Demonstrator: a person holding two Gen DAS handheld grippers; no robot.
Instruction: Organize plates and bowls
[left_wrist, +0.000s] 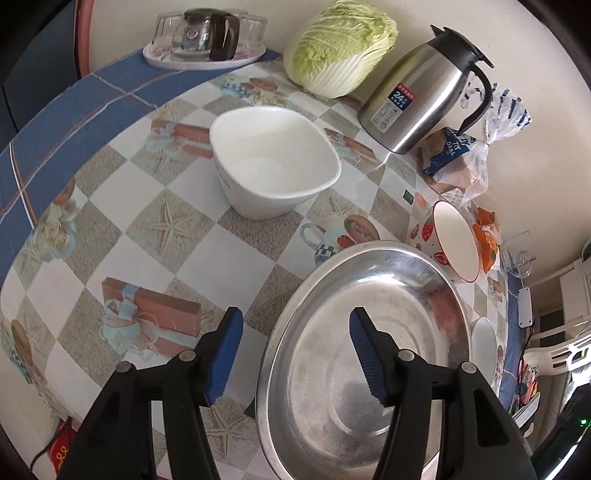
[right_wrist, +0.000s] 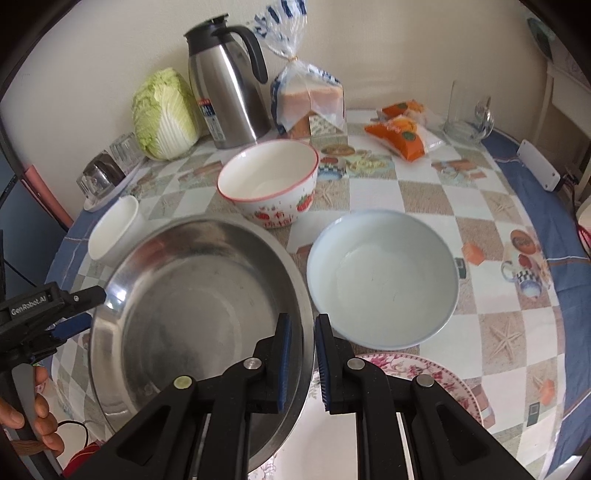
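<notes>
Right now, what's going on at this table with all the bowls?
A person with a gripper in each hand is sorting dishes. The right gripper is clamped on the rim of the steel basin, holding it tilted over a floral plate. The left gripper is open astride the opposite rim. A strawberry bowl, pale blue bowl and white bowl wait on the table.

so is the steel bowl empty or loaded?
Empty: the steel bowl shows a bare shiny bottom in both wrist views, nothing inside.

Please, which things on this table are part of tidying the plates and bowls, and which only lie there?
Job: steel bowl, strawberry bowl, pale blue bowl, white bowl, floral plate.

Lying about: cabbage, flask, bread, orange packets, glass teapot.
</notes>
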